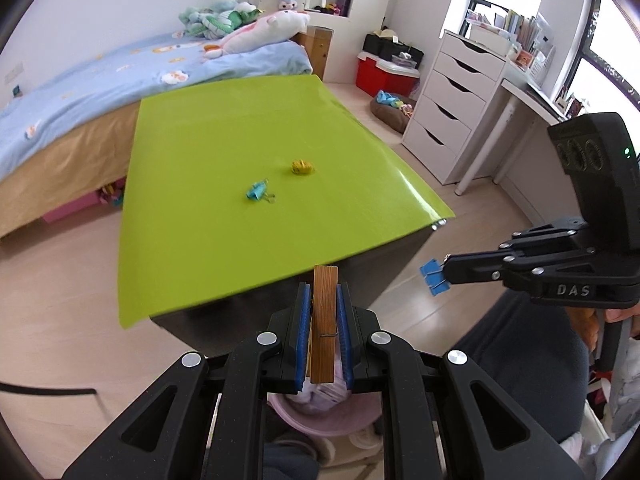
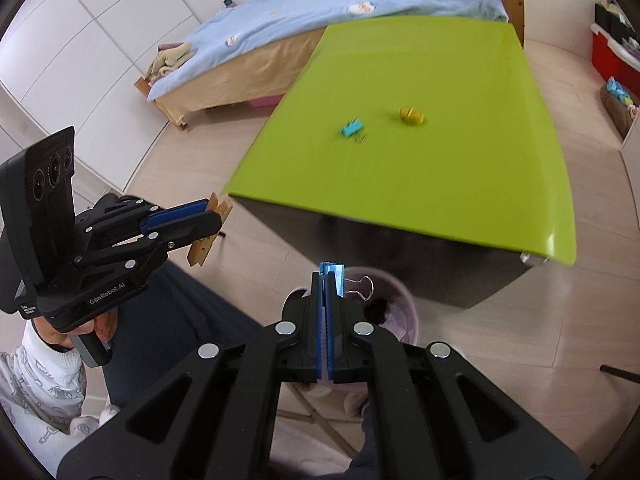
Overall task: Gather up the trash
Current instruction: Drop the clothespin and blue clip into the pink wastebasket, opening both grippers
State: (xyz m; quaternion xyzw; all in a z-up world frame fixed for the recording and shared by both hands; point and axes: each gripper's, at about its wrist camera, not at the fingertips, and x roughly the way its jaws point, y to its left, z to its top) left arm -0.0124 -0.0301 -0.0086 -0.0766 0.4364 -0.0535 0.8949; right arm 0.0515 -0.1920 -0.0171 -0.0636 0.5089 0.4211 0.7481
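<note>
My left gripper [image 1: 323, 300] is shut on a wooden clothespin [image 1: 323, 320], held above a pink bin [image 1: 320, 420]; it shows in the right wrist view [image 2: 214, 216] too. My right gripper [image 2: 325, 280] is shut on a blue binder clip [image 2: 334, 278] above the pink bin [image 2: 396, 304], and it shows in the left wrist view [image 1: 444, 266] with the clip [image 1: 434, 276]. On the green table [image 1: 240, 152] lie a light-blue binder clip [image 1: 258, 191] and a yellow crumpled piece [image 1: 302, 166], seen also in the right wrist view: clip [image 2: 352, 127], yellow piece [image 2: 411, 115].
A bed with a blue cover [image 1: 100, 76] stands behind the table. A white drawer unit [image 1: 452, 100] and a red box [image 1: 384, 74] are at the right. Wooden floor surrounds the table. The person's dark-clad legs [image 2: 200, 320] are below the grippers.
</note>
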